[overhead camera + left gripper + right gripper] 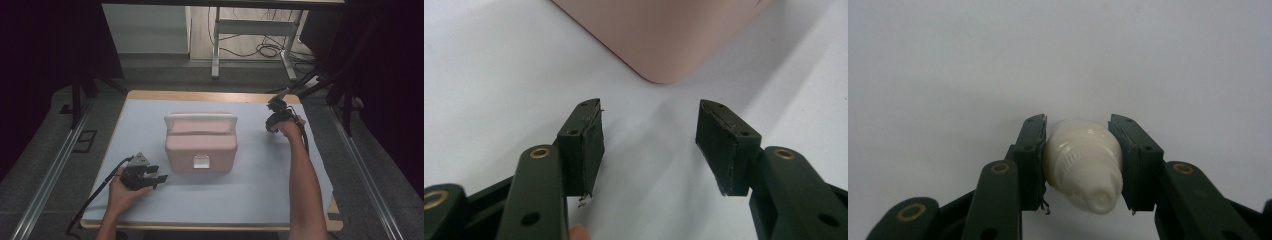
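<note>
At the lower left of the high view, we are resting the left gripper on the worktop, fingers spread and empty, aimed at the pink box mid-frame, ready to steady it. At the upper right, the right gripper is clamping a white bottle for lifting.

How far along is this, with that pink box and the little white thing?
Done: nothing visibly packed; the pink box sits shut. In hand: the right gripper clamps a small white bottle on the white mat. Left: probably lifting it and opening the box; the left gripper waits open nearby.
</note>
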`<state>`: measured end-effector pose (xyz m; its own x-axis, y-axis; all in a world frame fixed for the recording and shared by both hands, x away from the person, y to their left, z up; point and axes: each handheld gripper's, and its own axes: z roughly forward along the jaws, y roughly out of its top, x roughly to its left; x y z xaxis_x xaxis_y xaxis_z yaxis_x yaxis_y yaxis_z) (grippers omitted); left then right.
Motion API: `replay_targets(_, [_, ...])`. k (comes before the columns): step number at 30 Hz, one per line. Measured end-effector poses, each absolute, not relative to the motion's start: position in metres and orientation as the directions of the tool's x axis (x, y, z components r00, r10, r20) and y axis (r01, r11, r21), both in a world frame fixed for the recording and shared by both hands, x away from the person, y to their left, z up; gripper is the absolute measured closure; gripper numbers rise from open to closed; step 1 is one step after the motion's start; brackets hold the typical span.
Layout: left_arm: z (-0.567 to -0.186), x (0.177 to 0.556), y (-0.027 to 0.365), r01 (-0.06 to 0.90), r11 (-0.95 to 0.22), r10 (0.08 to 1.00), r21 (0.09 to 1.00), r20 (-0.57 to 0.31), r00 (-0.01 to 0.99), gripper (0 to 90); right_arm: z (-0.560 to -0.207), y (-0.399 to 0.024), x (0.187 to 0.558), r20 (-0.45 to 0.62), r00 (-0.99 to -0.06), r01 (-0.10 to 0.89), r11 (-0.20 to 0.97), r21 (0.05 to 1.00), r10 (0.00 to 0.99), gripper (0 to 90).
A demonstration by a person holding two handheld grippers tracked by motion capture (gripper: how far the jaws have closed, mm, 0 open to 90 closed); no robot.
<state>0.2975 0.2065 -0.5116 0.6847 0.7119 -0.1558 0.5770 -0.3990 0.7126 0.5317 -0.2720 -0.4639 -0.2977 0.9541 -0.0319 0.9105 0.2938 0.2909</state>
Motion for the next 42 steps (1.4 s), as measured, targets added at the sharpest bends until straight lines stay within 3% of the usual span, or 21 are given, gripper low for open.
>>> replay_targets(7, [-0.511, 0.298, 0.208, 0.575, -0.391, 0.713, 0.718, -0.159, 0.683, 44.7, -0.454, -0.271, 0.517, -0.030, -0.357, 0.893, 0.350, 0.283, 0.934, 60.1])
replay_targets(15, [-0.510, 0.297, 0.209, 0.578, -0.395, 0.717, 0.714, -0.153, 0.680, 44.6, -0.435, -0.271, 0.471, -0.032, -0.452, 0.850, 0.441, 0.288, 0.891, 60.0])
replay_targets(23, [-0.509, 0.296, 0.211, 0.580, -0.378, 0.720, 0.722, -0.164, 0.674, 44.6, -0.442, -0.261, 0.430, -0.029, -0.543, 0.806, 0.530, 0.263, 0.840, 60.0])
replay_targets(37, [-0.511, 0.296, 0.213, 0.584, -0.374, 0.726, 0.720, -0.164, 0.668, 44.6, -0.461, -0.264, 0.419, -0.018, -0.563, 0.798, 0.550, 0.246, 0.826, 58.9])
replay_targets(42, [-0.511, 0.296, 0.213, 0.584, -0.380, 0.726, 0.717, -0.161, 0.669, 44.5, -0.448, -0.271, 0.414, -0.017, -0.548, 0.796, 0.528, 0.298, 0.836, 48.5])
